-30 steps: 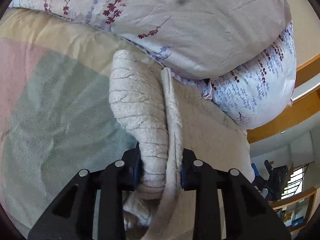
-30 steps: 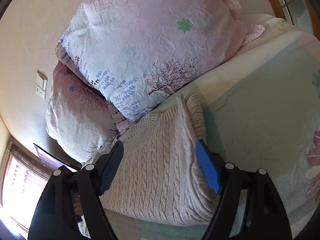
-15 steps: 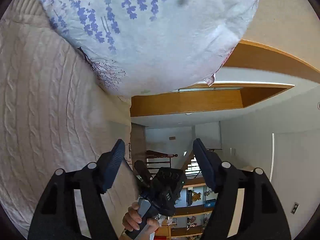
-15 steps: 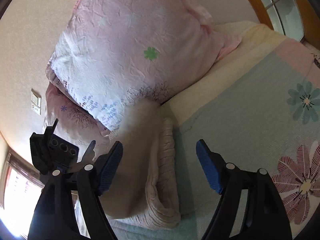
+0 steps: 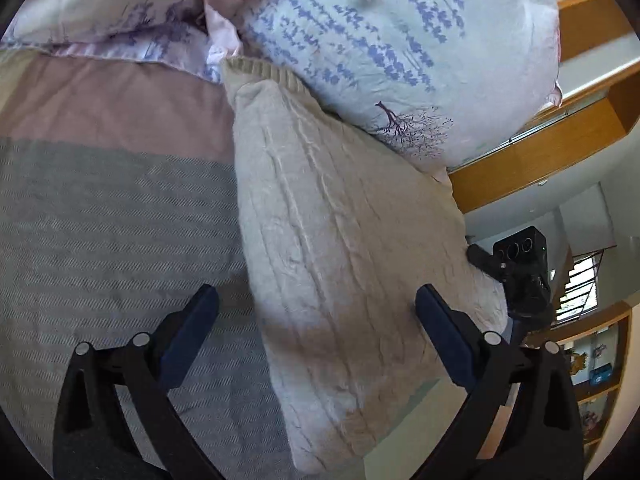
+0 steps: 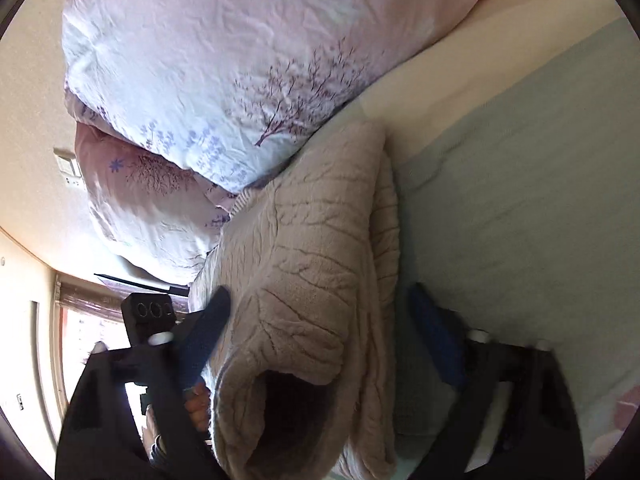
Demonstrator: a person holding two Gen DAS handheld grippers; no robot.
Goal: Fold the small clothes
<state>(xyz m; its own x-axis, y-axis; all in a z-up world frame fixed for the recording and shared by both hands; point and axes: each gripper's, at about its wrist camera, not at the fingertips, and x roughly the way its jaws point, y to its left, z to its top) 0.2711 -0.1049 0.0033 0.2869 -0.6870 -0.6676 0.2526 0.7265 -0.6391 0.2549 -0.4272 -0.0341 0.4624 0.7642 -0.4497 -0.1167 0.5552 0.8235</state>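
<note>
A folded beige cable-knit sweater (image 5: 340, 264) lies on the bed against the pillows; it also shows in the right wrist view (image 6: 308, 292), with an open fold end near the camera. My left gripper (image 5: 316, 316) is open, its jaws wide on either side of the sweater's near edge. My right gripper (image 6: 320, 332) is open, its jaws also straddling the sweater. Neither holds the cloth. The right gripper's body (image 5: 524, 268) shows past the sweater in the left wrist view, and the left gripper's body (image 6: 148, 316) shows at left in the right wrist view.
Two floral pillows (image 5: 380, 40) (image 6: 224, 64) lean over the sweater's far edge. The bedspread (image 5: 100, 216) (image 6: 520, 200) spreads beside it. A wooden headboard (image 5: 540, 152) and the room behind lie at right.
My left gripper let go of the sweater fold and opened, swung away, then came back over the sweater. My right gripper stayed open and moved in close over the sweater.
</note>
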